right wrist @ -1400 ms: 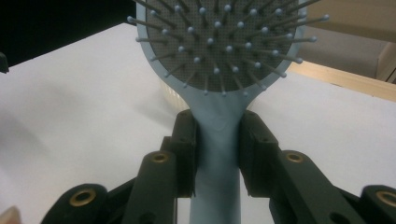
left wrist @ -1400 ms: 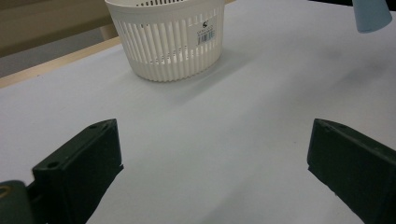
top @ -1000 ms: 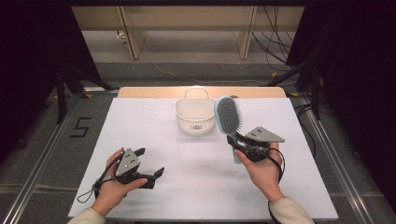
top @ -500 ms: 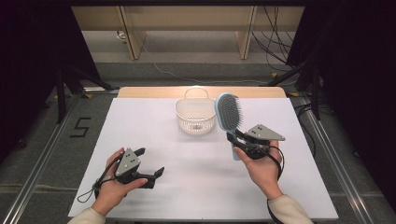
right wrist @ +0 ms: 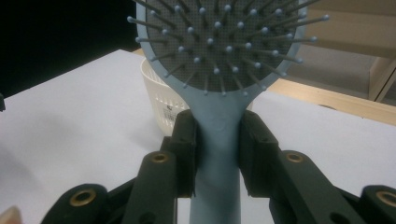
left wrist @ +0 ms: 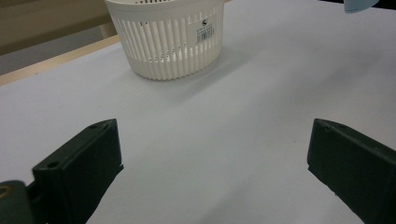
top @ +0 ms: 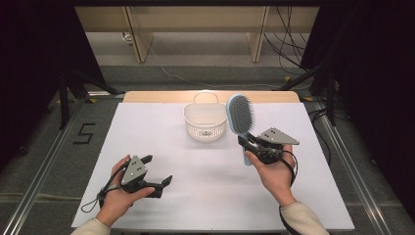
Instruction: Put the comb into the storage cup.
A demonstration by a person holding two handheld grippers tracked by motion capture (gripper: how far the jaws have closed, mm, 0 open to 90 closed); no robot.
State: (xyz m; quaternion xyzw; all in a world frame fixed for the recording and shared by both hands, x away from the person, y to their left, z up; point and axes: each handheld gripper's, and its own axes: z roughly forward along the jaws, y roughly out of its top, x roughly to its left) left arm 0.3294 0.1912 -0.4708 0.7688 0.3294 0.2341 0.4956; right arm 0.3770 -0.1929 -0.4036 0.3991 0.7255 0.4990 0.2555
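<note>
A light blue hairbrush stands upright in the air, its bristled head up, just right of a white slatted basket. My right gripper is shut on the brush's handle, both pads pressing its sides. A hand holds that gripper above the right half of the white table. My left gripper rests low near the table's front left, open, with nothing between its black jaws. It points towards the basket.
The basket has a loop handle at its far rim and a barcode sticker on its wall. A wooden strip edges the table's far side. Metal rails and cables run along the floor around it.
</note>
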